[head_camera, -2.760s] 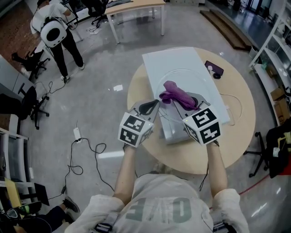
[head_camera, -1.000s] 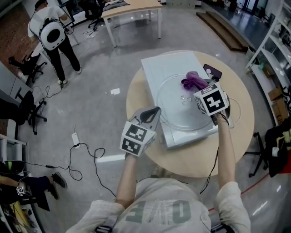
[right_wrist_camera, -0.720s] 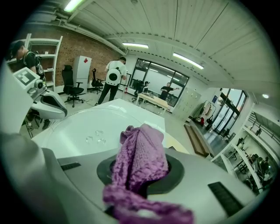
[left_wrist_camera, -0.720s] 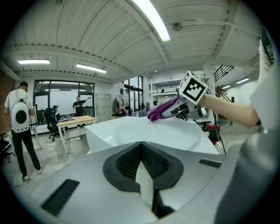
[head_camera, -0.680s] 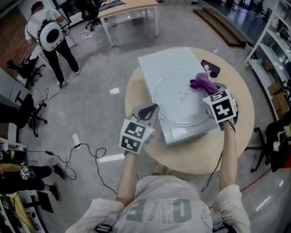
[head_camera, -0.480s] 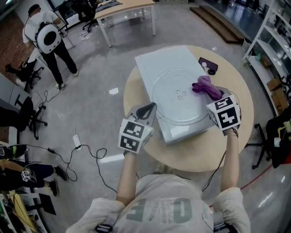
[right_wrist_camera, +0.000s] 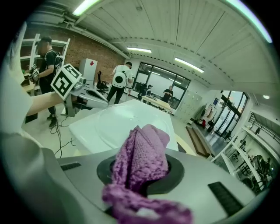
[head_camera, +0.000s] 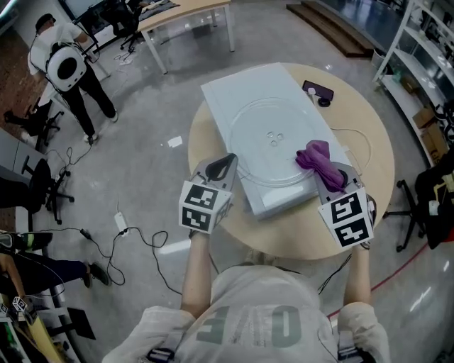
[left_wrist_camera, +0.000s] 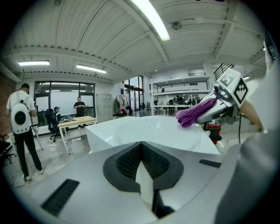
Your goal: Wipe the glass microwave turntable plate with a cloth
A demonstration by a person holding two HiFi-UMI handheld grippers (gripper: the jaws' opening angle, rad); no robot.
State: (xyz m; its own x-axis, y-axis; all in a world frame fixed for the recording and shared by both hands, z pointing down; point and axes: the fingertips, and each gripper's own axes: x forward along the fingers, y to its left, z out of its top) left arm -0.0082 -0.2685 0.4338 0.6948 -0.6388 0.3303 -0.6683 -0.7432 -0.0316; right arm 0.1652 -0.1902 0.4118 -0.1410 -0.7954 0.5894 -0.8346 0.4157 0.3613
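The round glass turntable plate [head_camera: 273, 142] lies flat on a white microwave [head_camera: 241, 88] that rests on a round wooden table [head_camera: 369, 159]. My right gripper [head_camera: 328, 174] is shut on a purple cloth [head_camera: 318, 160], which touches the plate's near right rim. In the right gripper view the purple cloth [right_wrist_camera: 142, 155] bulges out between the jaws, with the plate [right_wrist_camera: 127, 118] beyond it. My left gripper [head_camera: 222, 167] is shut and empty at the microwave's near left edge. The left gripper view shows the plate [left_wrist_camera: 159, 131] and the cloth [left_wrist_camera: 192, 114] ahead.
A dark phone [head_camera: 317, 91] and a white cable [head_camera: 355, 138] lie on the table right of the microwave. A person with a white backpack [head_camera: 64, 67] stands far left near a desk [head_camera: 184, 14]. Cables [head_camera: 135, 234] trail on the floor. Shelves [head_camera: 418, 64] stand at right.
My right gripper has swept the cloth from the plate's far right rim round the right side to its near right rim. The left gripper stayed at the near left edge.
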